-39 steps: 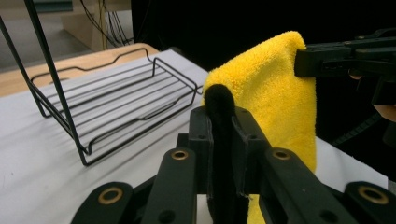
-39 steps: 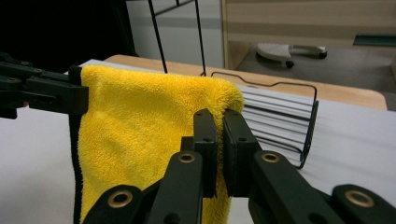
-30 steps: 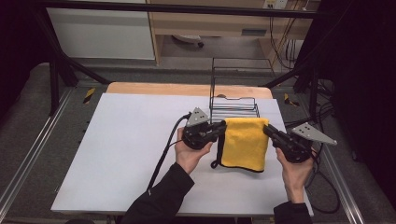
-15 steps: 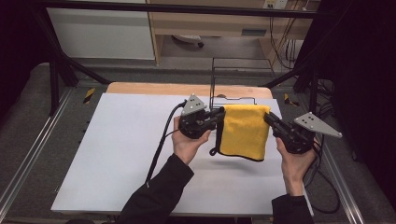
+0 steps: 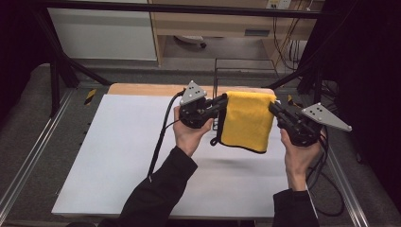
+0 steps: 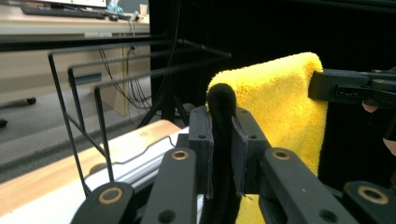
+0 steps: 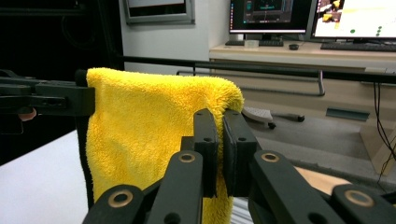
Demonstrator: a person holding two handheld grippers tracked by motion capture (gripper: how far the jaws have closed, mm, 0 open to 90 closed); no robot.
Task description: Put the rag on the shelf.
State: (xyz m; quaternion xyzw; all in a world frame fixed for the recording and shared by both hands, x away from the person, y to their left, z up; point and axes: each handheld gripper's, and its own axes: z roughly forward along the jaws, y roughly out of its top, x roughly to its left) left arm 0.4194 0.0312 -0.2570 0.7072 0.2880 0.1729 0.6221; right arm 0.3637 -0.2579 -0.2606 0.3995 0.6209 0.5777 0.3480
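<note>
Item: yellow towel, folded, black-edged. Held in the air above the white counter, just in front of the black wire rack.
Left hand-held gripper: jaws clamped on the towel's left top corner.
Right hand-held gripper: jaws clamped on the right top corner.
Step, as judged: carrying the towel towards the rack for hanging.
Next move calls for: lifting the fold clear over a rack bar, both corners level, then lowering evenly.
Markings: no readable brand or label on towel or rack.
</note>
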